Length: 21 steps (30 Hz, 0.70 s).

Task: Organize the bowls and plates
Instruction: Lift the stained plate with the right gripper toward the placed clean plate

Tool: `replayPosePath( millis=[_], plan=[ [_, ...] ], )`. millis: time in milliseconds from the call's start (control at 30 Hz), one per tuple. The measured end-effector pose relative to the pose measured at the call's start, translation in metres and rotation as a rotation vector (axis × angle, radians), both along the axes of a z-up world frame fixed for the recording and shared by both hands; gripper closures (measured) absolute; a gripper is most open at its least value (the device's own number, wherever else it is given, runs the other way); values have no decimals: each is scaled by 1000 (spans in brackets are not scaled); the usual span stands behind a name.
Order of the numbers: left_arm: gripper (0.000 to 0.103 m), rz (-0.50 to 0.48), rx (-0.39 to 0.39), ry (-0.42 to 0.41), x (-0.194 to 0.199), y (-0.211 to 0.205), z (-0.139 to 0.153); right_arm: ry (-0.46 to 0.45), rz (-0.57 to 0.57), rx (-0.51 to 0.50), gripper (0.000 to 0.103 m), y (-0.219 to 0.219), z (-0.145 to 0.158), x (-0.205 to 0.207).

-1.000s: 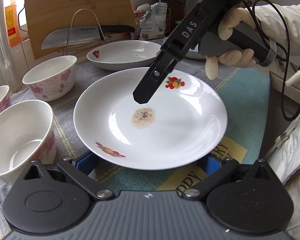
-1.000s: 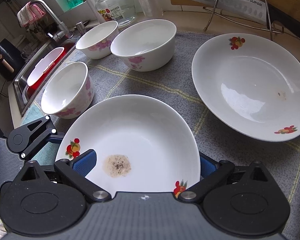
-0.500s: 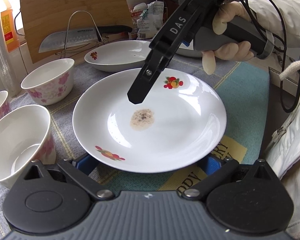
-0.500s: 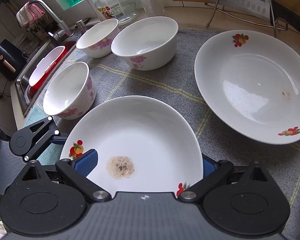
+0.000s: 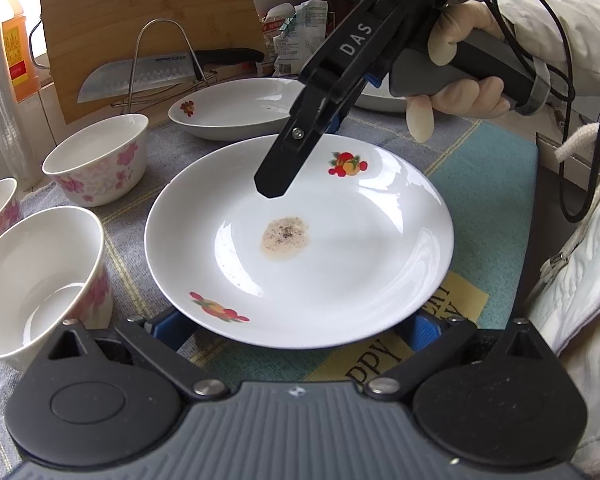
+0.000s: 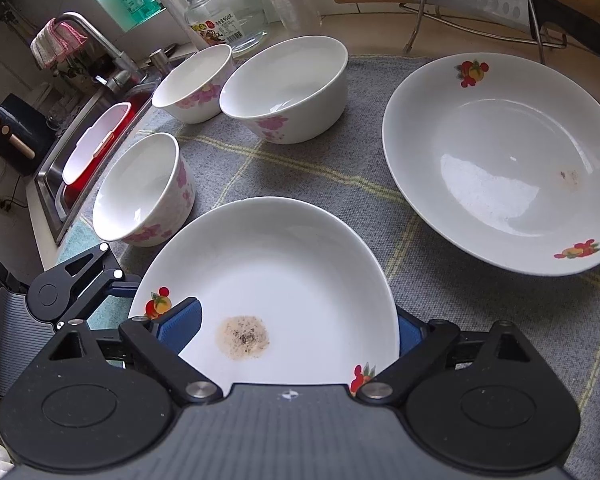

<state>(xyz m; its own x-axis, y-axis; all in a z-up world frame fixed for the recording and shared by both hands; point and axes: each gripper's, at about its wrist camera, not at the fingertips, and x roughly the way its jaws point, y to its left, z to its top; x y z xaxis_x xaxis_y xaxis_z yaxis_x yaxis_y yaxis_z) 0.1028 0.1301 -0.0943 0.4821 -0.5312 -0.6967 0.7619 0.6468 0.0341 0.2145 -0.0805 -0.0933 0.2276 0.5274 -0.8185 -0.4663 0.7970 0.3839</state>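
At left we see three floral bowls (image 6: 144, 192) crowding the mat's sink-side edge. Our right gripper (image 6: 296, 328), jaws just closing, straddles the near plate (image 6: 276, 272) unclamped; it is white, fruit-printed, stained. Bare mat separates the far-right plate (image 6: 500, 160).

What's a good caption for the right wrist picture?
Right gripper closing around a stained plate beside three flowered bowls.

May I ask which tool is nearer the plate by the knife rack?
Right. The right tool, jaws just closing around the stained plate's edge, faces the rack-side plate; the left tool is at its opposite edge.
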Motion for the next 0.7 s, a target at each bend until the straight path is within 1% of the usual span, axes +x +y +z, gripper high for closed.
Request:
replayPosePath(
  millis=[167, 400, 700],
  plan=[
    [1, 2, 9, 5, 1, -1, 2, -5, 12, -2, 5, 1, 4, -4],
    [1, 8, 13, 4, 1, -10, 12, -24, 25, 10, 5, -6, 15, -10],
    [1, -9, 18, -9, 3, -42, 26, -47, 7, 13, 5, -36, 28, -16]
  ],
)
